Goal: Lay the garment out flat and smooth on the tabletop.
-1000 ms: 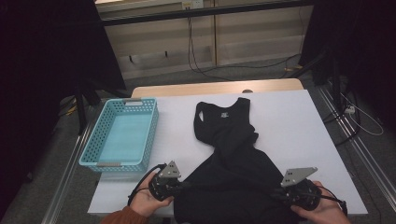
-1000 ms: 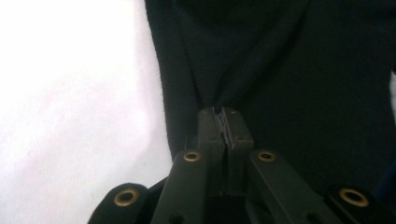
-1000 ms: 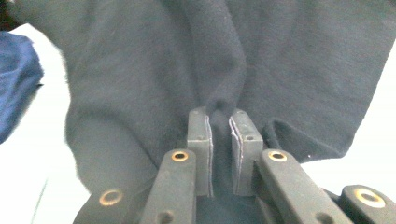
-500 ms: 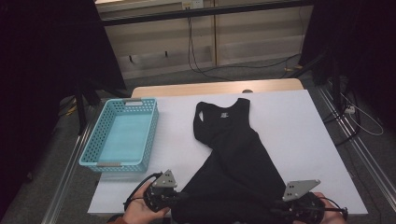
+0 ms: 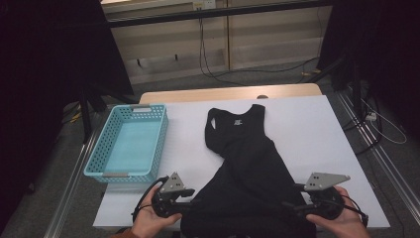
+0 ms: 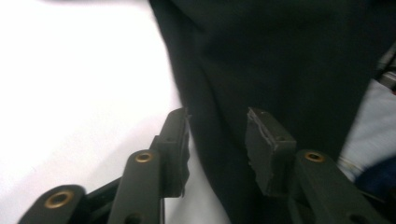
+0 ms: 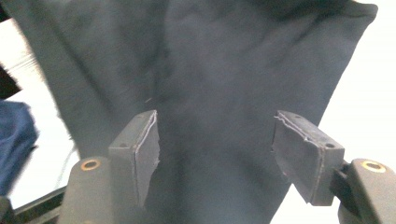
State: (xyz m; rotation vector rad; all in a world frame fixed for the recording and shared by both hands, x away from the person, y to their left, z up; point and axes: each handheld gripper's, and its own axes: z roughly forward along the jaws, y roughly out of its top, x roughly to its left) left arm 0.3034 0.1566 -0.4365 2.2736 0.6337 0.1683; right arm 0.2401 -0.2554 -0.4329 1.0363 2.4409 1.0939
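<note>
On the white table (image 5: pixel 317 129), a black sleeveless fabric top (image 5: pixel 247 168) lies flat, neck toward the far edge and hem hanging slightly over the near edge between the person's two hands. The left gripper (image 5: pixel 190 201) sits at the hem's left corner; in the left gripper view its jaws stand partly open, with the cloth's side edge running between them, nothing clamped. The right gripper (image 5: pixel 297 204) is at the hem's right corner, and the right gripper view shows its jaws spread wide over the fabric (image 7: pixel 224 93), gripping nothing.

Such a garment looks light, limp and soft (it will sag and fold wherever it is unsupported), so the two hem corners seem the sensible places to pinch, catching both layers.

Room is generous: bare table lies right of the top and beyond it. A turquoise perforated plastic basket (image 5: pixel 101 168) stands well apart at the left, its near corner close to the left hand (image 5: pixel 148 223).
</note>
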